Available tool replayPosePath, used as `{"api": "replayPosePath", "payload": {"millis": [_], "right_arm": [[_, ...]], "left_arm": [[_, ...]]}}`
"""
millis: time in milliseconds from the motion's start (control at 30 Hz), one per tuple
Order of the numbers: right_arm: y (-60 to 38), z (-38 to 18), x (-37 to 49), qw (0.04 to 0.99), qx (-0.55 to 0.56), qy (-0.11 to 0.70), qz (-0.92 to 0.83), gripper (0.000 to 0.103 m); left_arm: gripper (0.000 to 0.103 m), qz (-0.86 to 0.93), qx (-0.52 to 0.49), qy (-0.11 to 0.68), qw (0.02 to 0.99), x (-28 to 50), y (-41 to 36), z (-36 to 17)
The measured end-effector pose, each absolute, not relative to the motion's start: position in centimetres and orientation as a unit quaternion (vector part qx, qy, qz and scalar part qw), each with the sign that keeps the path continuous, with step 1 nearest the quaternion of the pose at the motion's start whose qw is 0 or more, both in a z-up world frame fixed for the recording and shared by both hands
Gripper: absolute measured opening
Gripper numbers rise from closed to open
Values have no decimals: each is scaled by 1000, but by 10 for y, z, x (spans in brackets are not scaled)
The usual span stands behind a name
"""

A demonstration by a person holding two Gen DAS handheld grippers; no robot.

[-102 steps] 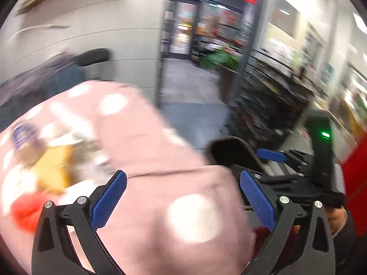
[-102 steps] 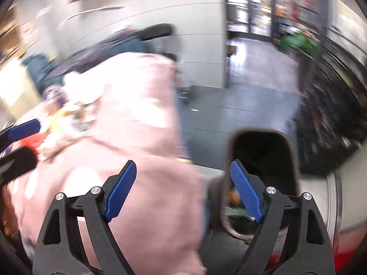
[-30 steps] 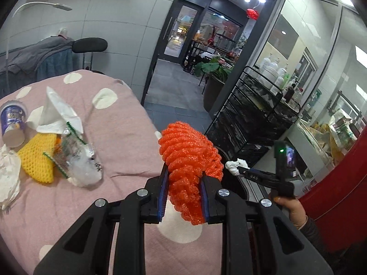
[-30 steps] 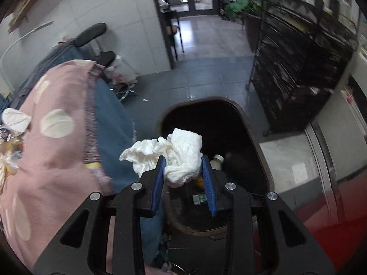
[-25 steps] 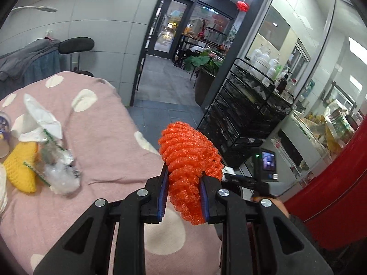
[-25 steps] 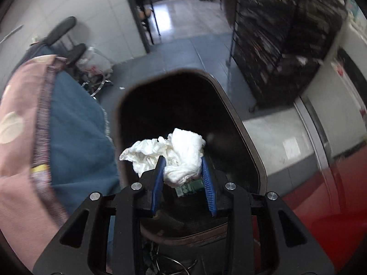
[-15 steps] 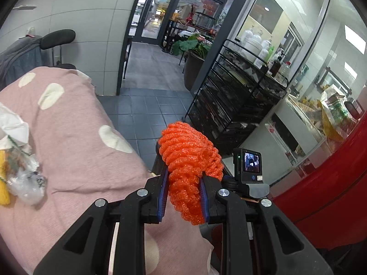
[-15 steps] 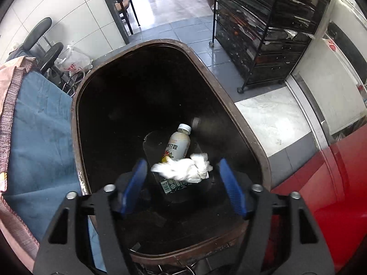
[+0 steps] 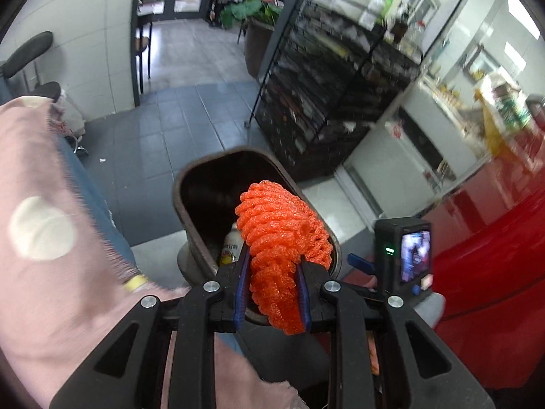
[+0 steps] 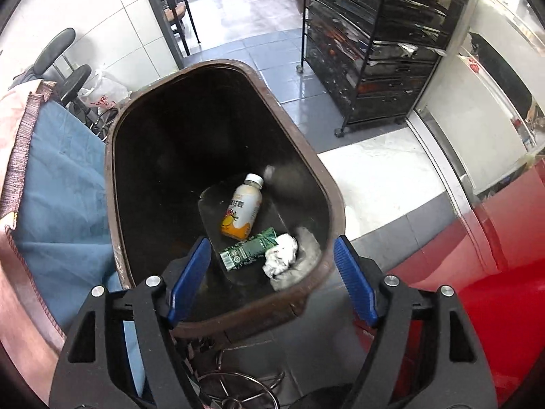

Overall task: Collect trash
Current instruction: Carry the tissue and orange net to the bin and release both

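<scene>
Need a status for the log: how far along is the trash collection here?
Done: a bottle, a green wrapper and a crumpled tissue lie in the bin. The right gripper is over it, jaws just opened, nothing between them. In hand: the left gripper clamps an orange foam net at the bin. Left: drop it in; other trash isn't in view.

grey tiled floor (image 10: 272, 51), black wire rack (image 10: 381, 51), white tiled wall (image 9: 98, 34), possibly glass doors behind.

Right wrist view: steeply down, close above the brown bin (image 10: 218, 64), bin floor between its fingers. Left wrist view: angled down from farther back, bin (image 9: 190, 177) ahead. Shared: bin, black wire rack (image 9: 323, 102).
</scene>
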State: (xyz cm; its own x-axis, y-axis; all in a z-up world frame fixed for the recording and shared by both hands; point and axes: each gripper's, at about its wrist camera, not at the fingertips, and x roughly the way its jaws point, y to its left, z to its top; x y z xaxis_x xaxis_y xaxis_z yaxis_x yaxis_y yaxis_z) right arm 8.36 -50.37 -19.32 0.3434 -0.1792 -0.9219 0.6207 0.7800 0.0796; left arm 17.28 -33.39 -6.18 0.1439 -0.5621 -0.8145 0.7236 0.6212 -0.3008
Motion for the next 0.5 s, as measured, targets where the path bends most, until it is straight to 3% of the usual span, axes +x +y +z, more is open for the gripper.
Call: {"api": "replayPosePath", "payload": {"millis": [167, 233, 300, 367, 500], "right_arm": [[-506, -190, 71, 789, 217, 515, -254, 75], [-508, -191, 69, 788, 220, 516, -254, 75], [-509, -194, 67, 784, 222, 520, -255, 75], [-509, -196, 65, 782, 224, 522, -257, 75], [-510, -196, 65, 782, 222, 523, -258, 75]], "left_arm": [[24, -415, 107, 524, 737, 176, -362, -88], [33, -410, 116, 532, 732, 177, -369, -97], [63, -403, 128, 535, 732, 178, -372, -102], [79, -401, 142, 523, 739, 176, -373, -102], [83, -394, 165, 507, 749, 176, -373, -99]]}}
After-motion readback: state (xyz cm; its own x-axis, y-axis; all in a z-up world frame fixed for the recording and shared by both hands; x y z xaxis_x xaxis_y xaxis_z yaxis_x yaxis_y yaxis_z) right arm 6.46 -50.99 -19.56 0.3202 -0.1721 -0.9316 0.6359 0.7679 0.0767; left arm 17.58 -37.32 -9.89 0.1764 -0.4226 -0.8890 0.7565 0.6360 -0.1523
